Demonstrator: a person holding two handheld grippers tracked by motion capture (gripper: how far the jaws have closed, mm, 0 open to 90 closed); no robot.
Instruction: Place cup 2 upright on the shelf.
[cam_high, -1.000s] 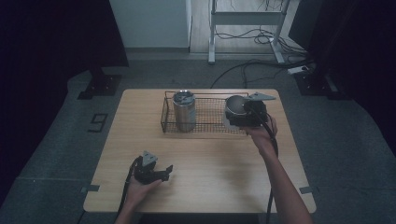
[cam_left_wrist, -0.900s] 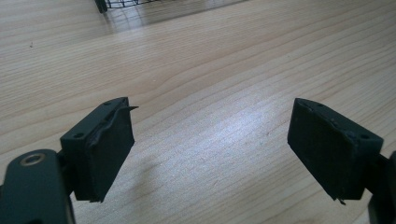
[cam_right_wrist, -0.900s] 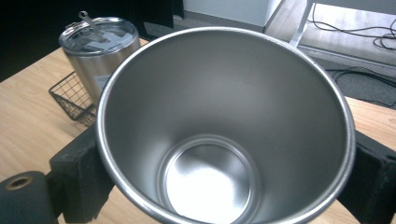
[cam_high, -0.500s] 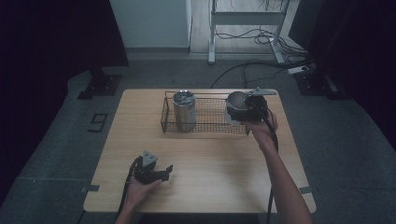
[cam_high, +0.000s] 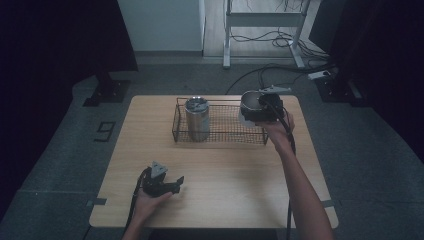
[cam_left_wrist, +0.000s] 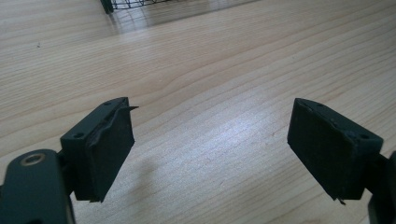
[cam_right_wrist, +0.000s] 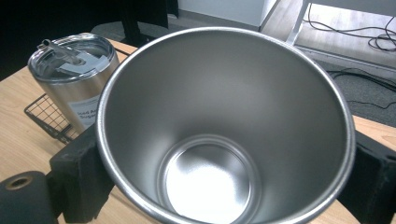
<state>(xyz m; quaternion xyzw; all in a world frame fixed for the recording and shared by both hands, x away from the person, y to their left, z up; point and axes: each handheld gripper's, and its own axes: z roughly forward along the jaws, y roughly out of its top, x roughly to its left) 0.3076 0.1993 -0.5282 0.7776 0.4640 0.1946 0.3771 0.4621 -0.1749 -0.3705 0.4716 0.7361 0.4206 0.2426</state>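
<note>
Left gripper, held in the person's left hand, rests low over the near part of the wooden desk, well apart from the wire basket and on the near-left side of it; in the left gripper view its fingers stand spread with bare desk between them and nothing held. The wire basket sits on the far half of the desk. Inside it, at its left end, a lidded steel tumbler stands upright; the right gripper view shows this tumbler's clear lid and a pale label on its side. At the basket's right end, the right gripper holds an open steel cup above the basket's right corner; the person's right hand and forearm reach to it from the near edge of the desk. In the right gripper view the fingers pinch the cup from both sides, its mouth tilted toward the camera and its inside empty.
</note>
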